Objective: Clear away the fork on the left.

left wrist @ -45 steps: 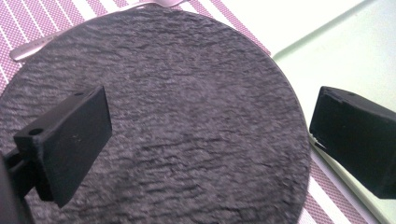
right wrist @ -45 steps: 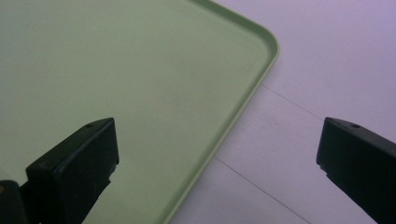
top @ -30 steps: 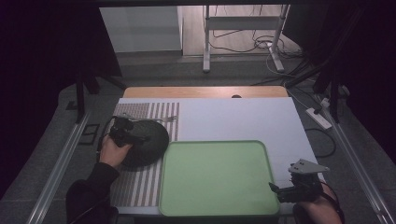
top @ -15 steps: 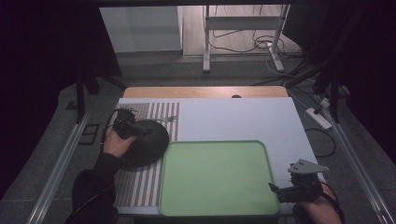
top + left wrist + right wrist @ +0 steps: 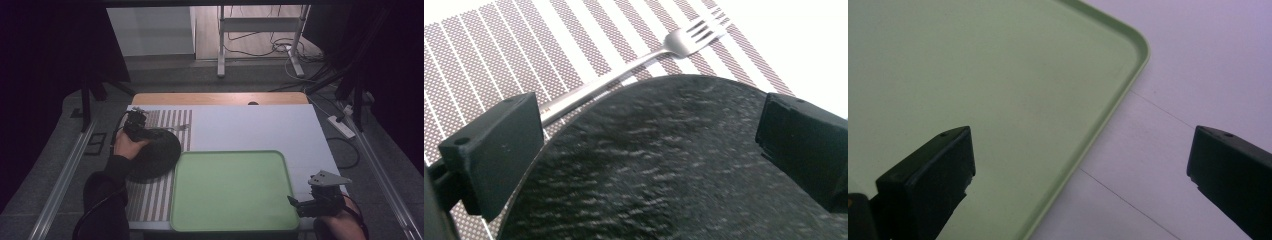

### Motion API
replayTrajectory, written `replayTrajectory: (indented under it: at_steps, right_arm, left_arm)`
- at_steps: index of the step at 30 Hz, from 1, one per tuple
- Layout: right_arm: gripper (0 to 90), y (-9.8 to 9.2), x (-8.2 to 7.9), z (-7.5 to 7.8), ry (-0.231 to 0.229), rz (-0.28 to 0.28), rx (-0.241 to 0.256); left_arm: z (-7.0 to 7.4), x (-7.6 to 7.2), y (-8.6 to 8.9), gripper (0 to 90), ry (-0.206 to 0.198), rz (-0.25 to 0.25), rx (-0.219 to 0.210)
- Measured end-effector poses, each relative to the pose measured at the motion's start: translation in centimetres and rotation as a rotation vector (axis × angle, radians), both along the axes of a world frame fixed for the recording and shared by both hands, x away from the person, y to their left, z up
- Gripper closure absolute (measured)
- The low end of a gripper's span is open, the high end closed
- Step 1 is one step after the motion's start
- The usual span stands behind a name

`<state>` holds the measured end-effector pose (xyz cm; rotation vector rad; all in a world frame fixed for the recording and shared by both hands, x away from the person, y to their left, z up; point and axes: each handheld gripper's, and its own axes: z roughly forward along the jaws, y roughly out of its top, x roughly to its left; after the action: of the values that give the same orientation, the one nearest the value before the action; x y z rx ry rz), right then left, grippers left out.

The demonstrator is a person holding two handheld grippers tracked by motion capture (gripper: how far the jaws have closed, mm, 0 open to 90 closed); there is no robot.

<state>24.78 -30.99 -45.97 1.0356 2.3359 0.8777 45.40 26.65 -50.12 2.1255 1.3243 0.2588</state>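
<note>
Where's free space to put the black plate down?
Green tray is bare throughout. White tabletop is open between the striped placemat and the right edge. Crowded: placemat, with black plate, fork and left gripper. Right gripper sits at the tray's near right corner.

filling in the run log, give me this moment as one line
left hand-held gripper: open over black plate | fork: on striped mat beside plate | right hand-held gripper: open at green tray corner

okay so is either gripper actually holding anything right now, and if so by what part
Nothing is held. The left gripper hangs with its jaws wide open over the black plate; the right gripper is open over the green tray's corner.
</note>
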Motion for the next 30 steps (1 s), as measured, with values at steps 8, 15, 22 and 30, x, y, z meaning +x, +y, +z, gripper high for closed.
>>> replayTrajectory:
  at_steps: [8, 15, 22, 30]
  right_arm:
    - [0.0, 0.0, 0.0, 0.0, 0.002, 0.002, -0.003]
    - [0.0, 0.0, 0.0, 0.0, 0.003, 0.006, -0.004]
    - [0.0, 0.0, 0.0, 0.0, 0.004, 0.008, -0.003]
    - [0.0, 0.0, 0.0, 0.0, 0.005, 0.011, -0.002]
  left_arm:
    - [0.1, 1.3, 0.2, 12.5, 0.004, 0.011, 0.031]
    - [0.6, 2.6, 0.9, 50.4, 0.026, 0.027, 0.047]
    - [0.4, 4.3, 1.7, 88.7, 0.077, 0.074, 0.078]
    - [-1.7, 5.7, 3.0, 88.9, 0.144, 0.144, 0.209]
